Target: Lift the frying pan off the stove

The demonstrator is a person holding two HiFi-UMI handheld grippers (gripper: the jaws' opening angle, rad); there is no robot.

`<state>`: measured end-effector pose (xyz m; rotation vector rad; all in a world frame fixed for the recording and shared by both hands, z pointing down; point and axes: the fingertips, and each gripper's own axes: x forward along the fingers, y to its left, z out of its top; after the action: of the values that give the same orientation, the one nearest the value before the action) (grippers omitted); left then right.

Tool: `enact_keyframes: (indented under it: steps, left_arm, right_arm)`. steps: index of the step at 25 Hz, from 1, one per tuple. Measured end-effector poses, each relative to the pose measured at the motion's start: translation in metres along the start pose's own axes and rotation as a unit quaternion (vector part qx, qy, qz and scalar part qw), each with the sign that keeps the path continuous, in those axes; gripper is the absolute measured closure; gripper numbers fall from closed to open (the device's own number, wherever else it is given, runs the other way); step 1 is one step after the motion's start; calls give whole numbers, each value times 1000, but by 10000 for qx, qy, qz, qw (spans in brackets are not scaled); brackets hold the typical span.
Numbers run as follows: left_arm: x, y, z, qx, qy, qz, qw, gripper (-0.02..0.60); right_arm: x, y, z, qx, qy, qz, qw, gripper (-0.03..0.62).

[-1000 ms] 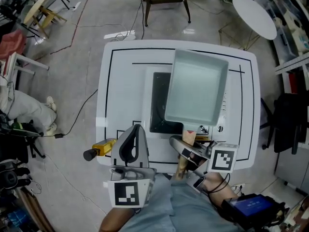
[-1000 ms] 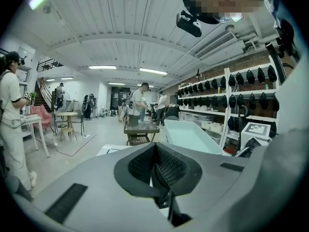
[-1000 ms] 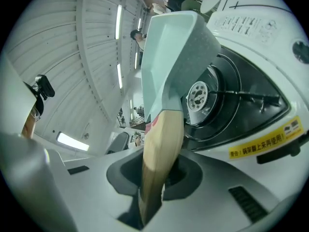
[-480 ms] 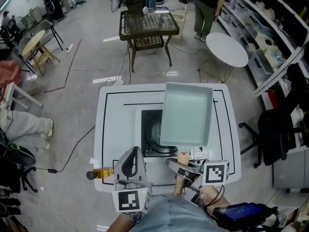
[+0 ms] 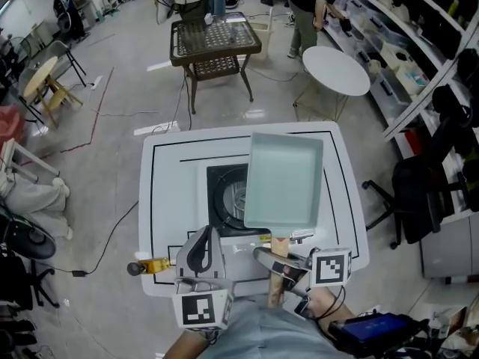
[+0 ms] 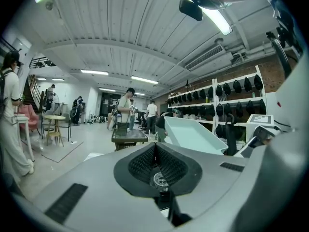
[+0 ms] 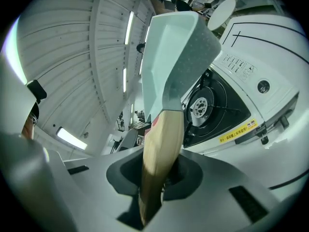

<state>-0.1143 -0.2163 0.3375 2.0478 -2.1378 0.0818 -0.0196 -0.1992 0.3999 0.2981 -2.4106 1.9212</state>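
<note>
The frying pan [image 5: 283, 179] is a square, pale mint pan with a wooden handle [image 5: 278, 264]. It hangs in the air, tilted, above the right half of the black stove burner [image 5: 224, 193]. My right gripper [image 5: 281, 264] is shut on the wooden handle [image 7: 161, 149]; in the right gripper view the pan [image 7: 169, 52] rises ahead of the jaws with the burner [image 7: 200, 105] below it. My left gripper [image 5: 203, 247] is held over the table's front edge, left of the handle, shut and empty. In the left gripper view the pan [image 6: 190, 135] shows to the right.
The stove sits on a white table [image 5: 161, 223]. A yellow-handled tool with a black knob [image 5: 150, 266] lies at its front left edge. Beyond stand a wicker table [image 5: 213, 40] and a round white table [image 5: 335, 69]. An office chair [image 5: 419, 193] and shelves are at the right; people stand far back.
The head view has pulled back and shows more of the room. The pan stays in my right gripper and now uncovers more of the burner. The left gripper keeps its place beside it.
</note>
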Motion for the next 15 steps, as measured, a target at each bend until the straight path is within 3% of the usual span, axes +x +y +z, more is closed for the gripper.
enact_keyframes:
  steps: [12, 15]
  left_arm:
    - [-3, -21, -2, 91, 33, -210, 9997, 565]
    - [-4, -22, 1, 112, 29, -221, 9997, 565]
  right_arm:
    - [-25, -15, -14, -46, 7, -216, 9998, 513]
    - [-23, -10, -13, 19, -46, -88, 9999, 513]
